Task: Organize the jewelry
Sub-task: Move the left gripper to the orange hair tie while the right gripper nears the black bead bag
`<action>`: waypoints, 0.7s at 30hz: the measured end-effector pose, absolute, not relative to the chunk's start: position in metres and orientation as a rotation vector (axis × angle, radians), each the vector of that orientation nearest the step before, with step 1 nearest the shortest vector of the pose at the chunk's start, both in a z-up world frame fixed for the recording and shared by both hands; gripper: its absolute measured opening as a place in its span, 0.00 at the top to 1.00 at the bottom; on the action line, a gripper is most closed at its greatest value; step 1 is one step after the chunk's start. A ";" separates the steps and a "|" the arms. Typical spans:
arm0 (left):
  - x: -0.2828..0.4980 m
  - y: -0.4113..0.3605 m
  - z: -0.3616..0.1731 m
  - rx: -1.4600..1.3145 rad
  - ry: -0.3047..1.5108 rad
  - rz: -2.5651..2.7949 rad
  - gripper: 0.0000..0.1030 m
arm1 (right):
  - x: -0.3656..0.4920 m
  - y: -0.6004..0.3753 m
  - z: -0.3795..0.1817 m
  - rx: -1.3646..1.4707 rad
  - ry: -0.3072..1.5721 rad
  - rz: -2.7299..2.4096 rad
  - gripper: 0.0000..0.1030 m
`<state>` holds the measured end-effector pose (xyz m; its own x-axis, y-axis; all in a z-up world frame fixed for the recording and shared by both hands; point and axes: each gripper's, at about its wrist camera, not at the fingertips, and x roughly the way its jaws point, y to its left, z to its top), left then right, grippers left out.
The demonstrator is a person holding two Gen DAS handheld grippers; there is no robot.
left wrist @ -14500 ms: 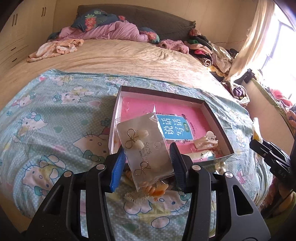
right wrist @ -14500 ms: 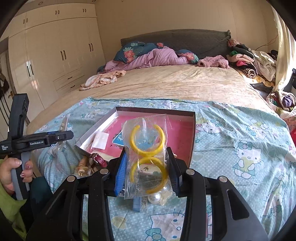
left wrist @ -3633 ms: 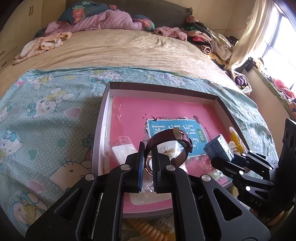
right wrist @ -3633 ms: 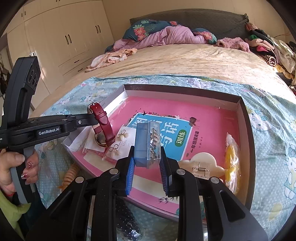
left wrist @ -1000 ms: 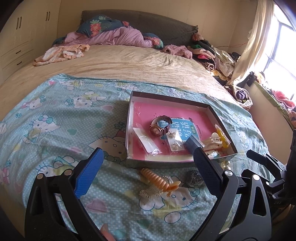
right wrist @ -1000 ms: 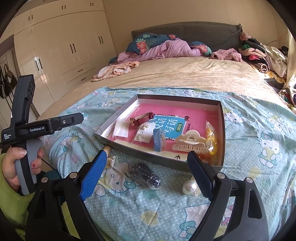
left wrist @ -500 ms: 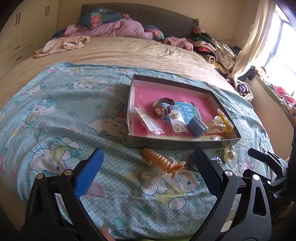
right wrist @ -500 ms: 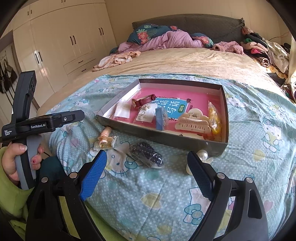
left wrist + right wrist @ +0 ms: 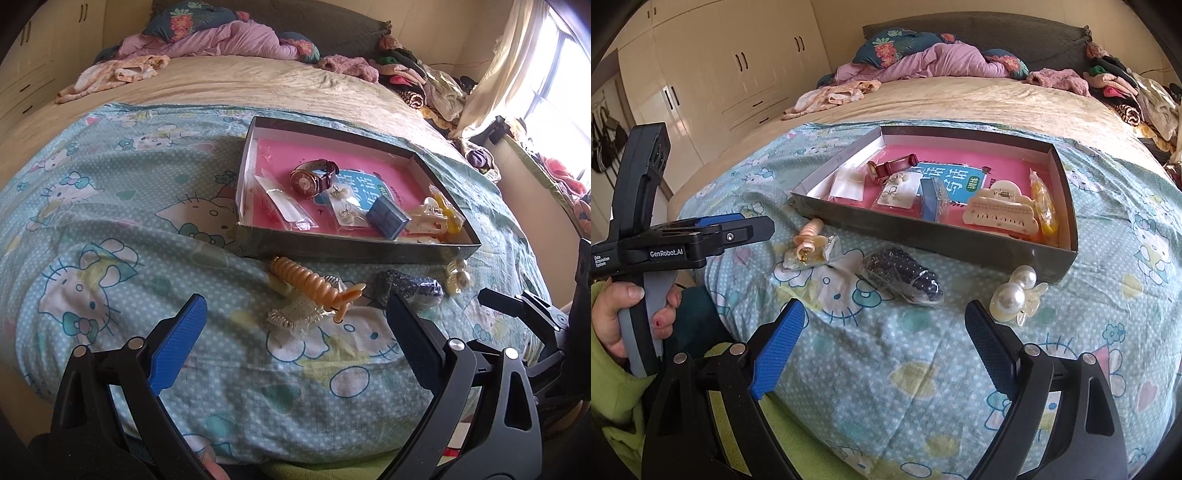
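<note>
Left wrist view: the left gripper (image 9: 295, 328) was spread wide, holding nothing, above the blanket (image 9: 110, 229); the box (image 9: 354, 251) held a watch (image 9: 312, 179) (brown strap), with an orange spiral clip (image 9: 314, 284) lying before it.

Right wrist view: the right gripper (image 9: 884, 341) gaped equally wide and empty; a bead bracelet (image 9: 903, 275) and pearl clip (image 9: 1015, 291) lay outside the box (image 9: 923, 230).
</note>
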<state>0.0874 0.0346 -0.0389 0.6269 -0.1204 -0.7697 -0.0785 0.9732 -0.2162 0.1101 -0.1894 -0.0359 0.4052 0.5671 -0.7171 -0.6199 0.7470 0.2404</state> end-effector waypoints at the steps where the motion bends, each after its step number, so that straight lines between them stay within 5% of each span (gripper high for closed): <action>1: 0.088 0.033 -0.040 -0.240 0.899 -0.029 0.12 | 0.110 -0.189 -0.036 -0.068 0.879 0.750 0.15; 10: 0.094 0.022 -0.050 -0.258 0.932 -0.094 0.15 | 0.115 -0.186 -0.043 -0.067 0.890 0.746 0.15; 21: 0.107 0.024 -0.065 -0.376 0.984 -0.171 0.53 | 0.124 -0.172 -0.056 -0.095 0.903 0.747 0.15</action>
